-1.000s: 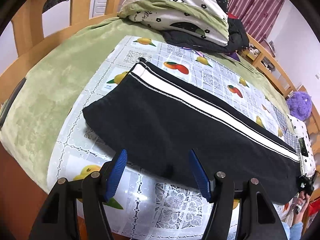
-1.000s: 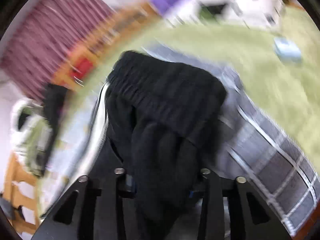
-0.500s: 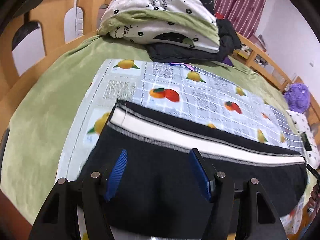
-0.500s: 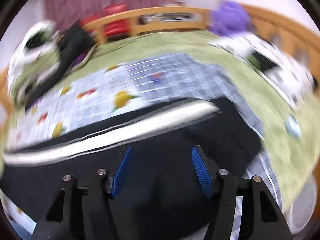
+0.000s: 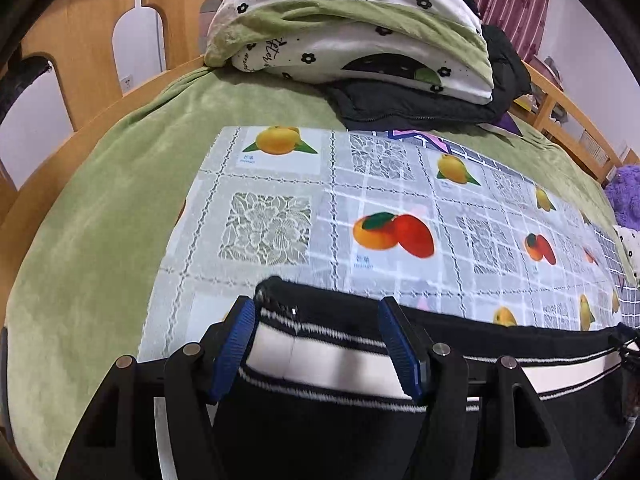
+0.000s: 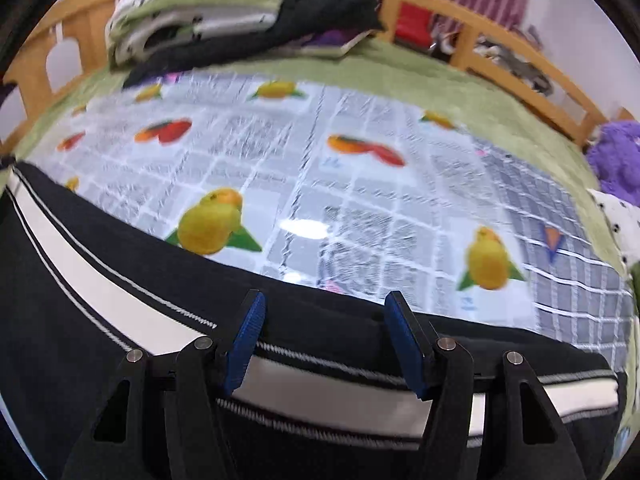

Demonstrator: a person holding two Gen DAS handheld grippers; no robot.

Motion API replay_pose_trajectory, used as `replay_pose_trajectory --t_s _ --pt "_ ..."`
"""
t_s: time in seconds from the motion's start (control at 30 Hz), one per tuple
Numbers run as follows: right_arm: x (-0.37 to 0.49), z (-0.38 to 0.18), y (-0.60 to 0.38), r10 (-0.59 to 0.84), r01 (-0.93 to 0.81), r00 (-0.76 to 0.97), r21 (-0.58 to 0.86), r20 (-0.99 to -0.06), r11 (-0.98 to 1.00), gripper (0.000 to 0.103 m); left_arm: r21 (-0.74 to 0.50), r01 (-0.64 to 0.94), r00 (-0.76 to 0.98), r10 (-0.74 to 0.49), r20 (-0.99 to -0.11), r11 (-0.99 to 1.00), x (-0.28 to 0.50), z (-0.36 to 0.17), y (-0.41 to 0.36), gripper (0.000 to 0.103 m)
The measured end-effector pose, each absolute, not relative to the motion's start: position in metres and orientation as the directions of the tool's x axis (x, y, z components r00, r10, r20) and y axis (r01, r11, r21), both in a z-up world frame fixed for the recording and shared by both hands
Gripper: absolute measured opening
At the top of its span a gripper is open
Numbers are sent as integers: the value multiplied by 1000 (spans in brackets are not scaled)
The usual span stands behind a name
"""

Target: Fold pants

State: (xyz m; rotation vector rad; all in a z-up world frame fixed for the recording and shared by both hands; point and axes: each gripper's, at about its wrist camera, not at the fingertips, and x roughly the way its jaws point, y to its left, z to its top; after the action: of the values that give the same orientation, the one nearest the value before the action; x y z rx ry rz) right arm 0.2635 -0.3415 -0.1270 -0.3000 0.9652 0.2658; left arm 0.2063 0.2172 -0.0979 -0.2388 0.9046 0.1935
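Left wrist: ribbed, striped knit pants [image 5: 320, 420]

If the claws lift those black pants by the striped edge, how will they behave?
Probably floppy: the pants lie flat and limp on the fruit-print cloth. Whatever hangs between the two grips would likely sag. The cloth looks glossy, so pushing may slide them rather than bunch them.

Pants [image 5: 320, 432] on the tablecloth [image 5: 280, 208], bedding pile [image 5: 352, 28] behind.
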Motion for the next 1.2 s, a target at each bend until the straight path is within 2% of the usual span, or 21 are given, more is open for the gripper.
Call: replay_pose_trajectory --t_s 0.1,0.13,0.17,0.2,0.23,0.27,0.3,0.33,0.47,0.53,0.77,0.83,0.9,0.93,1.0,1.03,1.07,1.13,1.2 --pt "266 -137 -339 96 -392 518 -137 -850 910 60 -117 -262 599 66 -798 958 211 -103 220 61" --pt "265 -136 -340 119 -409 508 -118 -853 905 52 -117 -266 597 68 -800 957 212 -105 221 58" --pt "265 -136 -340 147 -432 484 -89 -863 897 25 -122 -268 594 64 -802 956 213 -108 223 51" --pt "263 -136 -338 149 -449 469 -90 -871 889 8 -124 -268 592 62 -804 955 213 -110 224 45" --pt "261 -136 -335 134 -461 479 -119 -867 879 6 -115 -272 590 71 -805 955 214 -113 224 42" --pt "258 -135 -330 118 -476 491 -153 -863 866 5 -101 -276 590 85 -803 956 214 -114 223 28" --pt "254 -134 -328 109 -488 497 -173 -861 856 4 -76 -275 588 105 -802 958 214 -116 222 20" --pt "253 -129 -329 116 -485 504 -169 -856 858 3 -72 -270 589 105 -801 960 214 -115 223 20" --pt "252 -95 -347 212 -439 573 -78 -792 895 3 -106 -272 656 104 -748 956 200 -95 228 20" --pt "257 -92 -347 209 -417 598 -78 -774 906 3 -132 -279 685 101 -722 951 200 -85 233 20" --pt "288 -146 -333 73 -296 555 -115 -829 948 0 -94 -366 597 156 -787 926 225 -125 239 22" --pt "284 -143 -335 69 -270 562 -103 -824 957 0 -52 -373 591 194 -783 926 224 -122 233 27" --pt "275 -125 -343 78 -262 571 -91 -817 961 1 17 -375 563 242 -790 927 220 -111 225 47" --pt "267 -116 -350 78 -247 601 -92 -796 965 8 22 -363 575 242 -782 931 217 -106 222 49" --pt "244 -90 -378 49 -168 691 -94 -721 981 29 12 -310 629 215 -747 951 204 -91 208 59" --pt "237 -84 -393 39 -130 713 -78 -700 989 47 5 -280 649 194 -736 960 200 -87 201 62" --pt "233 -81 -409 31 -92 723 -53 -690 994 53 -6 -251 665 168 -728 968 197 -87 194 65" --pt "238 -93 -438 -24 -25 676 -56 -737 998 53 -26 -193 670 112 -734 981 199 -93 180 66" --pt "254 -125 -457 -113 37 577 -113 -809 993 40 -3 -176 632 111 -767 984 209 -112 169 66"
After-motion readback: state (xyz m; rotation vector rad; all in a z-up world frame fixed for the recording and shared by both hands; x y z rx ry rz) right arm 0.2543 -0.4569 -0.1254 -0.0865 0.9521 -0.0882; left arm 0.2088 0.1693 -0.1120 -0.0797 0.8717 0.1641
